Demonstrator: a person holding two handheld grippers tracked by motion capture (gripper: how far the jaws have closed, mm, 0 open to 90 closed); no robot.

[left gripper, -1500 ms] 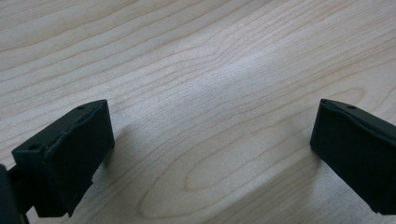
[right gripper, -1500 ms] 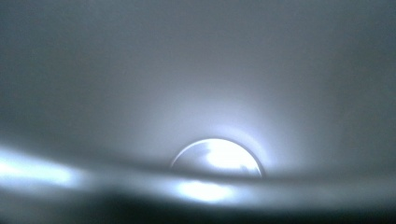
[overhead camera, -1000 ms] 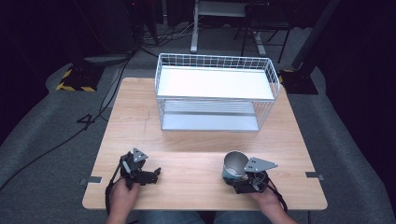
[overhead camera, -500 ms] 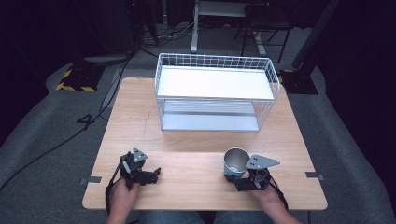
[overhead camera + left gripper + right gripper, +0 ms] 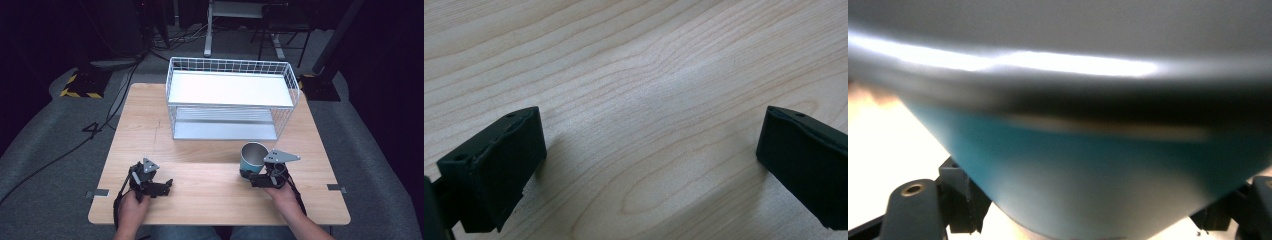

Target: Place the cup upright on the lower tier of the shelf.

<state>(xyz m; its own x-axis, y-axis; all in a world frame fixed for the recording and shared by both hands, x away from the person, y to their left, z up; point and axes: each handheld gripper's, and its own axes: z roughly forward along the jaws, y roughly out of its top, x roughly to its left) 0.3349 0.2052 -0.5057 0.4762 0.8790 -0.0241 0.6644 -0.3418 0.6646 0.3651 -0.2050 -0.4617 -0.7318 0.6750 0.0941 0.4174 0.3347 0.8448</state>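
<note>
Holding a blue cup [image 5: 253, 157] in our right gripper [image 5: 256, 176], we are pinching it low on its sides, with its open mouth facing up. Seen from above, the cup is sitting at about five o'clock on the wooden table [image 5: 210, 150]. A white wire basket [image 5: 231, 97] is standing at twelve o'clock, well apart from the cup. At seven o'clock, our left gripper [image 5: 159, 186] is resting by the table top with its jaws spread wide and nothing between them.
</note>
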